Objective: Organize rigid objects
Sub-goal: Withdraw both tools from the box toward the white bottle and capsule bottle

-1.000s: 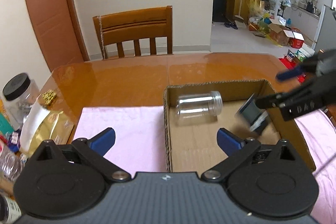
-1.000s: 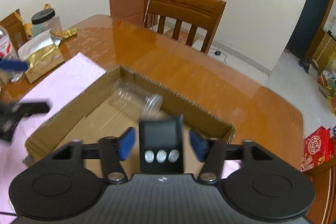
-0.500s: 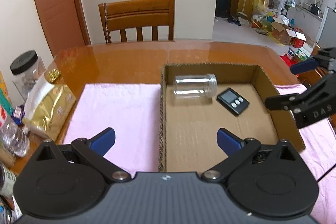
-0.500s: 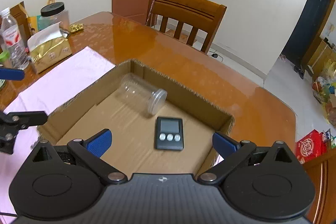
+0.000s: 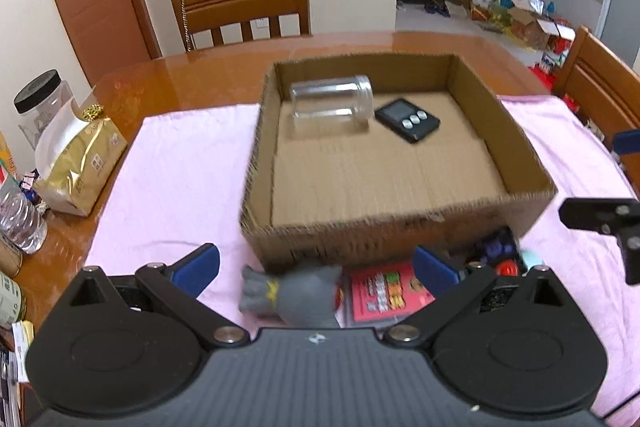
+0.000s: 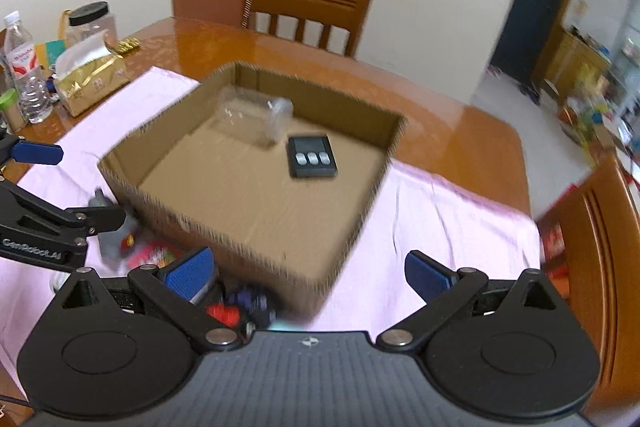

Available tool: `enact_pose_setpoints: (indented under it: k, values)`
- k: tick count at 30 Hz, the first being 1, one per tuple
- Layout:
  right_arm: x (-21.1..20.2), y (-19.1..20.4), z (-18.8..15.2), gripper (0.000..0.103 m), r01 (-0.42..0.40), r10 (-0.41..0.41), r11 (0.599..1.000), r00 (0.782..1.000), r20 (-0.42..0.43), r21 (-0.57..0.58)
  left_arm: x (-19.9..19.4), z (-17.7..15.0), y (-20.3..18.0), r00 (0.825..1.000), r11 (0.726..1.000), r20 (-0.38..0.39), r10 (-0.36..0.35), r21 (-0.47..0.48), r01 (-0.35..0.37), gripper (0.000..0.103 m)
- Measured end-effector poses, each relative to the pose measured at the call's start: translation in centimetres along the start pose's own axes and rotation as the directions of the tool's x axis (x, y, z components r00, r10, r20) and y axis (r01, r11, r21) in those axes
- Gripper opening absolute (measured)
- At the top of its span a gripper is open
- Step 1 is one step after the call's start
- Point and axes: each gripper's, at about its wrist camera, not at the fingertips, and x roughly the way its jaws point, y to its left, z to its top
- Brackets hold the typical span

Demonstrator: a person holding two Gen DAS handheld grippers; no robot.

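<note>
At the left edge of the left wrist view we see a gold foil bag [image 5: 82, 163] on the wooden table [image 5: 192, 79]. Low in the frame, our left gripper [image 5: 316, 265] hangs with its jaws spread wide, gripping nothing, above a grey soft toy [image 5: 298, 293] and a pink card [image 5: 386, 293] on the pink cloth [image 5: 180, 167]. In the middle stands the cardboard box [image 5: 400, 231], holding the clear jar [image 5: 330, 103] on its side and, just to its right, the black timer [image 5: 408, 120]. In the right wrist view, our right gripper [image 6: 310, 273] is likewise released and empty, low in the frame before the box's near corner.
</note>
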Motion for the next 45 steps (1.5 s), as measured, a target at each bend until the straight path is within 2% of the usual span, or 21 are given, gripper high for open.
enact_pose_setpoints:
  k: [4, 7, 13, 19, 25, 28, 33, 38, 40, 45]
  values:
    - [-0.3, -0.1, -1.9, 0.103, -0.007, 0.009, 0.999, 0.999, -0.03, 0.051, 0.2, -1.3, -1.3, 1.0, 1.0, -0.023, -0.015, 0.001, 0.016, 0.102]
    - [-0.3, -0.1, -3.0, 0.103, -0.017, 0.021, 0.997, 0.999, -0.05, 0.074, 0.6, -2.6, -1.8, 0.999, 1.0, -0.045, -0.001, -0.001, 0.0, 0.102]
    - [-0.2, -0.1, -3.7, 0.103, -0.034, 0.04, 0.996, 0.997, -0.063, 0.084, -0.1, -5.0, -0.3, 0.996, 0.997, -0.09, -0.011, -0.073, 0.004, 0.102]
    - [-0.1, 0.4, -4.2, 0.103, -0.066, 0.071, 0.995, 0.995, -0.073, 0.072, -1.1, -8.1, 0.8, 0.988, 0.995, -0.153, 0.035, -0.082, -0.048, 0.102]
    - [-0.1, 1.1, -5.1, 0.103, -0.103, 0.107, 0.993, 0.991, -0.085, 0.051, -1.1, -10.5, 1.4, 0.97, 0.99, -0.222, 0.101, -0.077, -0.121, 0.102]
    - [-0.4, 1.1, -5.5, 0.103, -0.126, 0.13, 0.991, 0.988, -0.083, 0.048, -1.7, -10.9, 1.4, 0.973, 0.989, -0.205, 0.107, -0.083, -0.126, 0.102]
    - [-0.7, 1.0, -6.4, 0.103, -0.167, 0.17, 0.985, 0.982, -0.076, 0.053, -1.6, -10.4, 0.6, 0.979, 0.991, -0.163, 0.125, -0.028, -0.131, 0.102]
    - [-1.1, 1.7, -7.3, 0.103, -0.156, 0.163, 0.984, 0.983, -0.085, 0.081, -1.1, -10.3, 0.7, 0.987, 0.996, -0.138, 0.085, 0.048, -0.079, 0.102]
    - [-1.0, 2.1, -7.7, 0.103, -0.149, 0.16, 0.982, 0.983, -0.088, 0.115, -0.6, -10.3, 1.0, 0.989, 0.996, -0.139, 0.048, 0.075, -0.037, 0.102]
    - [-0.4, 4.3, -8.3, 0.103, -0.108, 0.127, 0.975, 0.988, -0.086, 0.195, 0.2, -10.3, 2.2, 0.991, 0.986, -0.136, -0.012, 0.162, 0.034, 0.102]
